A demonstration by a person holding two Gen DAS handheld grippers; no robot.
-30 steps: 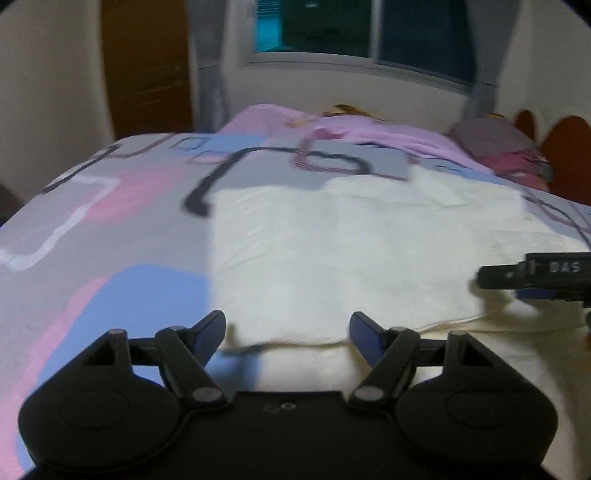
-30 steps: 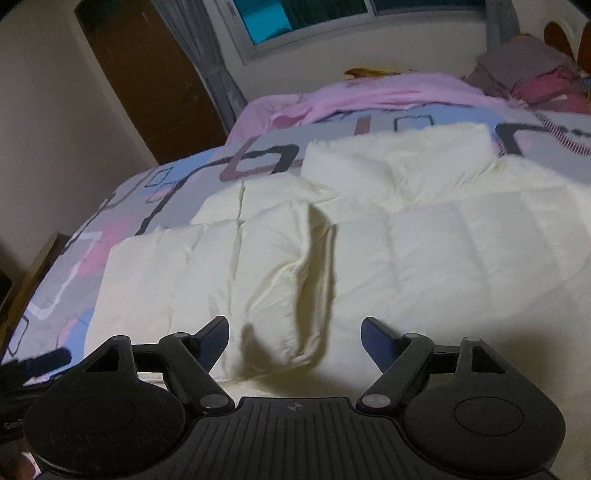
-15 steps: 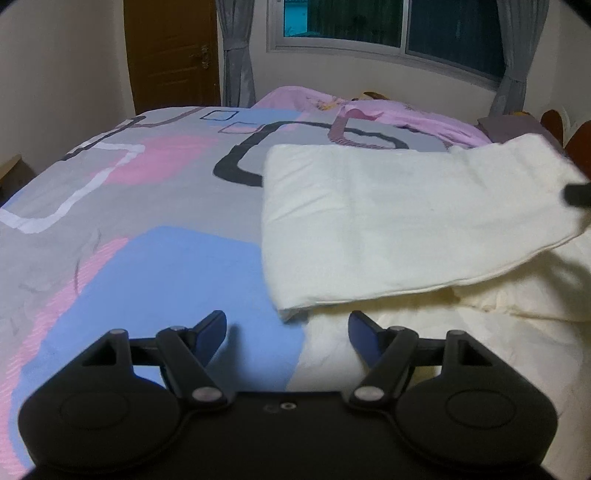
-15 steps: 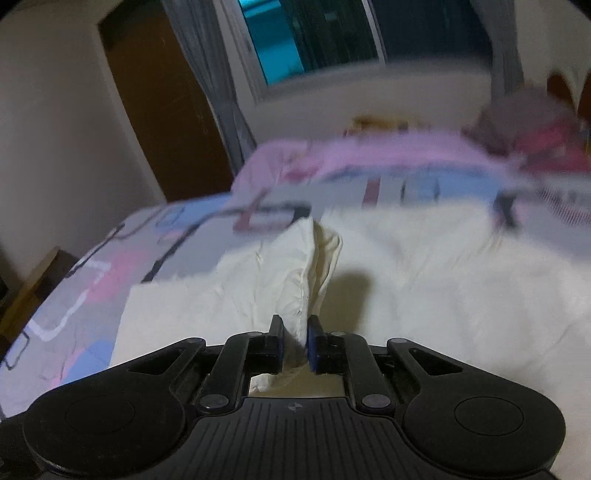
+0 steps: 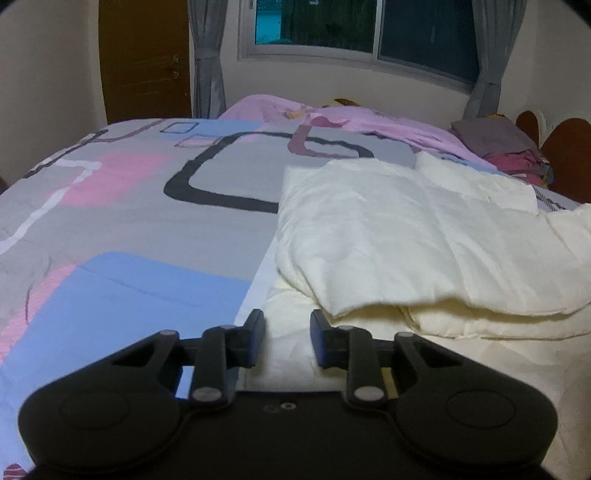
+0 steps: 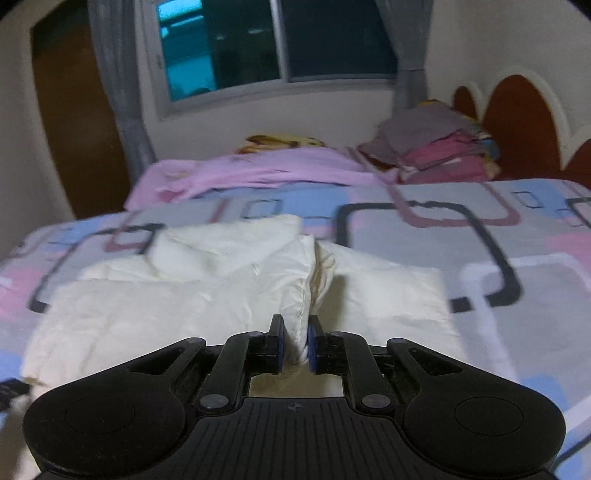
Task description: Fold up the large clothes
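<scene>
A large cream padded garment [image 5: 406, 229] lies on the bed, its upper layer folded over a lower one. My left gripper [image 5: 288, 339] hangs low over the garment's near left edge. Its jaws are closing, with a narrow gap still showing and the pale cloth edge lying between the fingers. In the right wrist view the same cream garment [image 6: 155, 306] spreads out to the left. My right gripper [image 6: 295, 343] is shut on a raised fold of it, and the pinched cloth rises in a ridge ahead of the pads.
The bedspread [image 5: 122, 221] is grey with pink, blue and dark squares. A pink blanket [image 6: 258, 170] lies along the far side. Folded clothes [image 6: 436, 147] are stacked by the brown headboard [image 6: 517, 122]. Beyond stand a window [image 5: 369, 26] and a wooden door [image 5: 144, 62].
My right gripper shut on a fold of the cream garment and carried it to the right, doubling the cloth over. My left gripper's jaws narrowed and sank toward the garment's near edge.
</scene>
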